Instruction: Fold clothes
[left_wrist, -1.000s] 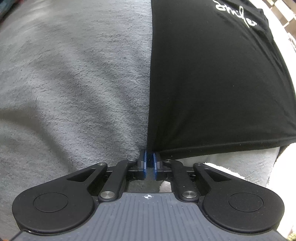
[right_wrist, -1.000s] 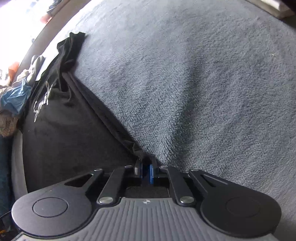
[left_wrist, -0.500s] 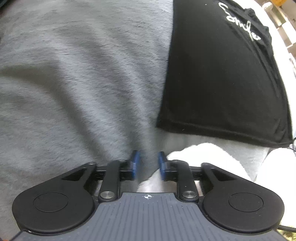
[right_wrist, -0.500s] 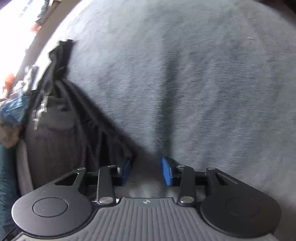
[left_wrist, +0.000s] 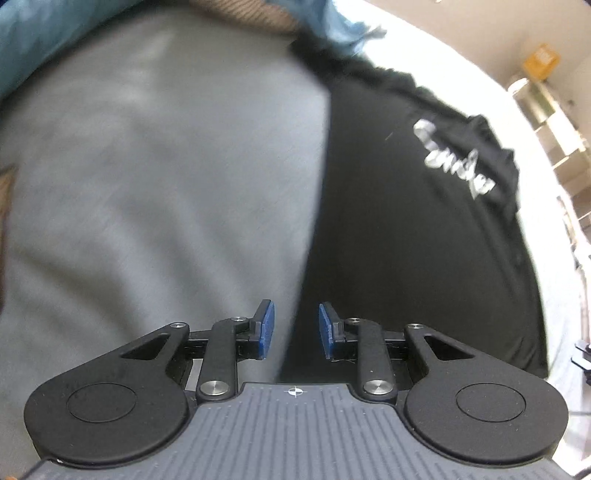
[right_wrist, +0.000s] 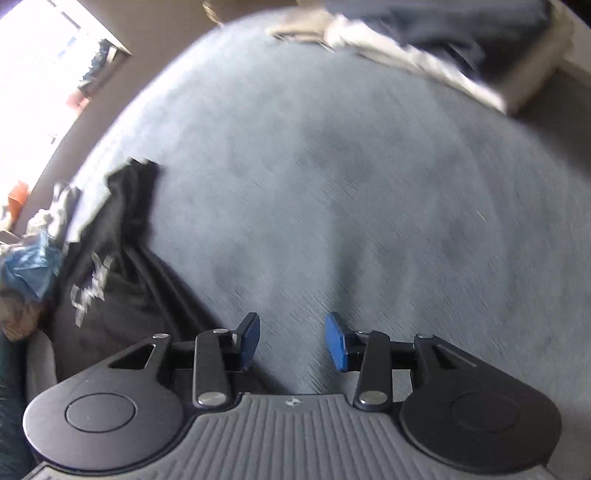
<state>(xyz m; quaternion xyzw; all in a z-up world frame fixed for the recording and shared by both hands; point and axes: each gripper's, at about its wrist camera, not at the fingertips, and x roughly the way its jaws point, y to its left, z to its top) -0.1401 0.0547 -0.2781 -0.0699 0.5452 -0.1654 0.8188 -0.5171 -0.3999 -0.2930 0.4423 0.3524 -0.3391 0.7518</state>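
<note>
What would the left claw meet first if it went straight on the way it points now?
Probably the side edge of the black shirt, where it lies on the grey blanket. The open left claw points along that edge; the picture is blurred, so depth is unclear.

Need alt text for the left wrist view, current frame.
Open left gripper, holding nothing, hovers over the straight edge of a black T-shirt with white lettering, lying on a grey blanket. Image is motion-blurred.
</note>
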